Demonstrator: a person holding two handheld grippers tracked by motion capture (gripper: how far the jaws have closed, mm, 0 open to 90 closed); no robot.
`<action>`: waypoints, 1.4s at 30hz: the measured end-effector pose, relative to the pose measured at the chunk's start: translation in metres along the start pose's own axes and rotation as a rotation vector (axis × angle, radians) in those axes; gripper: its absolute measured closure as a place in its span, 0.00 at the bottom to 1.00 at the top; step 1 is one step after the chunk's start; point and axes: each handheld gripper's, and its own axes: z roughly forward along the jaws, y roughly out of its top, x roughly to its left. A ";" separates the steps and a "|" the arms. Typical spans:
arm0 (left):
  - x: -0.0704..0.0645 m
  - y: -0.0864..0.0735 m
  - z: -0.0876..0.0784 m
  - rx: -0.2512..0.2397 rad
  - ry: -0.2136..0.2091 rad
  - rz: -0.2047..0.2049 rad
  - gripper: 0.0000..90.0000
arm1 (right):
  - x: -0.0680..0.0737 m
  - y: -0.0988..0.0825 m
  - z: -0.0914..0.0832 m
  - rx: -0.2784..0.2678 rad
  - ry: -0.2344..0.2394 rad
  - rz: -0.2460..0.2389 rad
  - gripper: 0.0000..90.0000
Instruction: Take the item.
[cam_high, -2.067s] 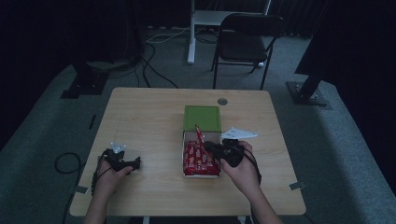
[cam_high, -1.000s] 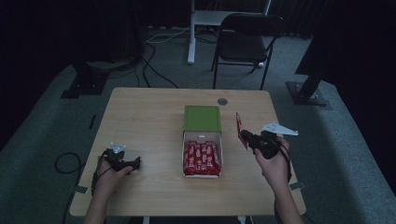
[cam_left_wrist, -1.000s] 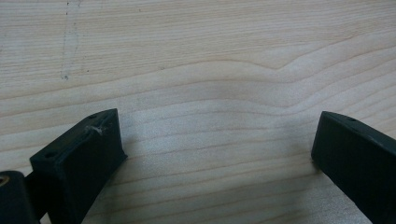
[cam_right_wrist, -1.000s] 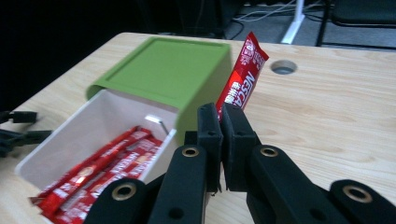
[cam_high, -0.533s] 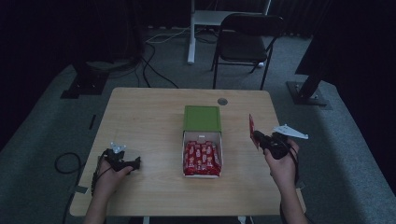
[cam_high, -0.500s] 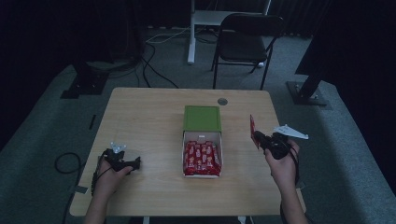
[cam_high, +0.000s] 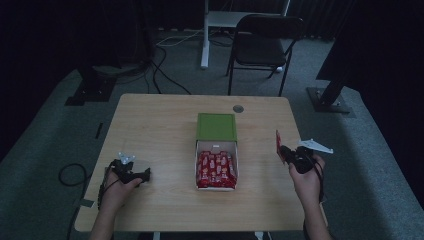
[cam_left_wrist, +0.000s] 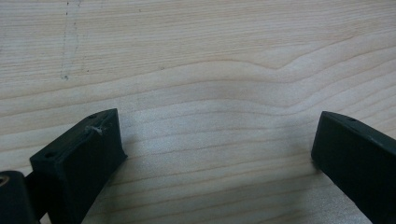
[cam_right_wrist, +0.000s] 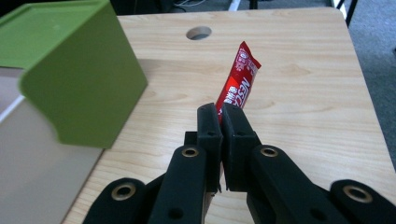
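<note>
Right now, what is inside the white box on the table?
The white box holds red sachets packed side by side. Whatever lies beneath them is covered.

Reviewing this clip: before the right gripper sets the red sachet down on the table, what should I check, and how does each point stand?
1. Right gripper clamped on the red sachet: ok.
2. Sachet clear of the box's green lid: ok, it stands apart to the side.
3. Bare table beneath the sachet, right of the box: ok.
4. Left gripper out of the way, open, nothing between its jaws: ok.
5. Sachet's height above the table: cannot tell.
</note>
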 end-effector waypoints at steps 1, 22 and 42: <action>0.000 0.000 0.000 0.000 0.000 0.000 0.03 | -0.002 -0.001 0.000 0.003 -0.005 0.004 0.97; 0.000 0.000 0.000 0.000 0.000 0.000 0.03 | -0.040 -0.031 0.013 0.059 -0.092 0.067 0.97; 0.000 0.000 0.000 0.000 0.000 0.000 0.03 | -0.056 -0.053 0.031 0.158 -0.139 0.089 0.98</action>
